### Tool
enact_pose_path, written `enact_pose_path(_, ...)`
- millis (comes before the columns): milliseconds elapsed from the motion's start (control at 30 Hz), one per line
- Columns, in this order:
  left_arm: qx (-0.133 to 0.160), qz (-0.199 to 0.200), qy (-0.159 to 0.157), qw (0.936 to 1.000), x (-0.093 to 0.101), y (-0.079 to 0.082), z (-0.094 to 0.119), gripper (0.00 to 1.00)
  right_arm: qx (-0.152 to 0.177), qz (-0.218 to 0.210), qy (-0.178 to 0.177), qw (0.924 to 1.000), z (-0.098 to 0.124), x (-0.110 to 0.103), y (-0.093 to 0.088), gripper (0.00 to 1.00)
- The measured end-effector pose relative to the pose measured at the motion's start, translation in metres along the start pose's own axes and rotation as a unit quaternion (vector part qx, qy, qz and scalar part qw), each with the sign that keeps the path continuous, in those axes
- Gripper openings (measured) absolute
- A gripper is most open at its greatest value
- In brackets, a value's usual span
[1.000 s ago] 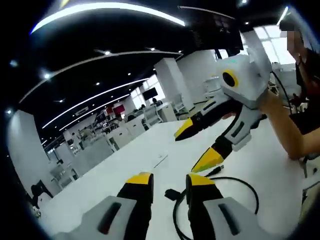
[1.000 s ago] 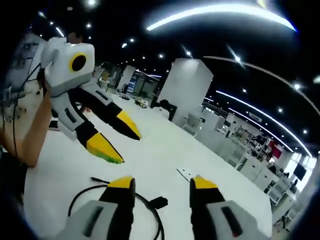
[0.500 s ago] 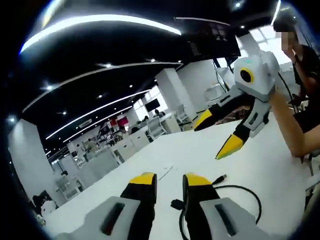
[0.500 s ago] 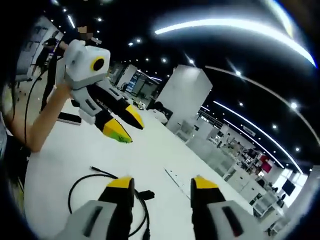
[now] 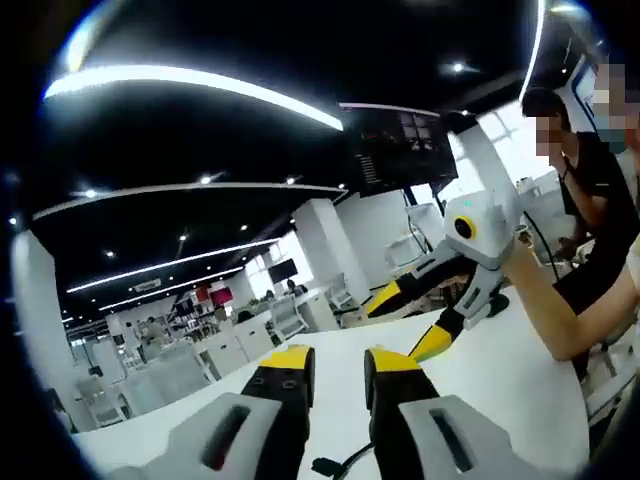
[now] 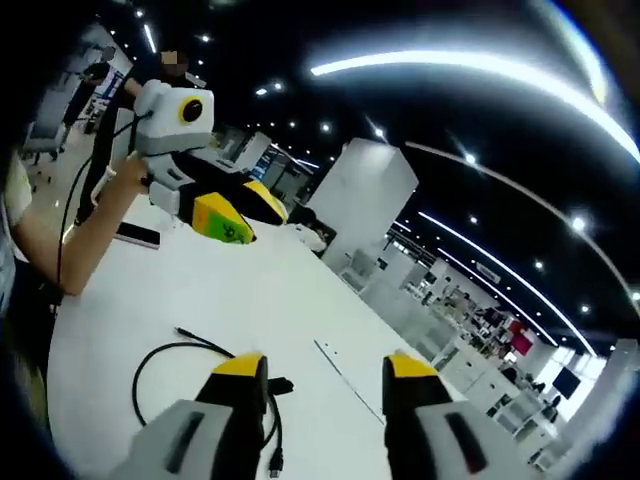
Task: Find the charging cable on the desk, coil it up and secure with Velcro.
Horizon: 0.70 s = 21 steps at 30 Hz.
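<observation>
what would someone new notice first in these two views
The yellow-tipped left gripper, raised in a person's hand above the white desk, at the upper left of the right gripper view. Below it, a thin black charging cable lies in a loose loop on the desk, beside the right gripper's open jaws. In the left gripper view, the right gripper hangs over the desk's far edge, and the left gripper's jaws stand only slightly apart.

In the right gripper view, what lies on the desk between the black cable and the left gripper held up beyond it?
Nothing: bare white desk lies between the black cable and the raised left gripper, in the right gripper view.
</observation>
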<state>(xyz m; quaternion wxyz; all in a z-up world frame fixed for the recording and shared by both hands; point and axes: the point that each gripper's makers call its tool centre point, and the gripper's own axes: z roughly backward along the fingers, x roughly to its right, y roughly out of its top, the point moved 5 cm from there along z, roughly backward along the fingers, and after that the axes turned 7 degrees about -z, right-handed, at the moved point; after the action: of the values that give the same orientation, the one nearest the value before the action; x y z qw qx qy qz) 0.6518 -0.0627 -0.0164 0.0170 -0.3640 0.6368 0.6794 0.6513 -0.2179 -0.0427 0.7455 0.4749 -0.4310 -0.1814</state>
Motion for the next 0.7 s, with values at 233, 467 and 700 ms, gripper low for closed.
enact_pose_path(233, 0.04, -0.012, 0.022, 0.9989, -0.002, 0.016, 0.009, 0.25, 0.014, 0.007, -0.014, 0.9998, 0.011, 0.001, 0.005, 0.47)
enact_pose_path(467, 0.029, -0.036, 0.024, 0.9986, 0.004, 0.024, 0.014, 0.26, 0.044, 0.007, -0.027, 0.9986, 0.034, 0.002, 0.016, 0.47)
enact_pose_path(700, 0.005, -0.059, 0.058, 0.9966, 0.004, 0.031, 0.029, 0.26, 0.05, 0.009, -0.045, 0.9977, 0.062, 0.001, 0.02, 0.46)
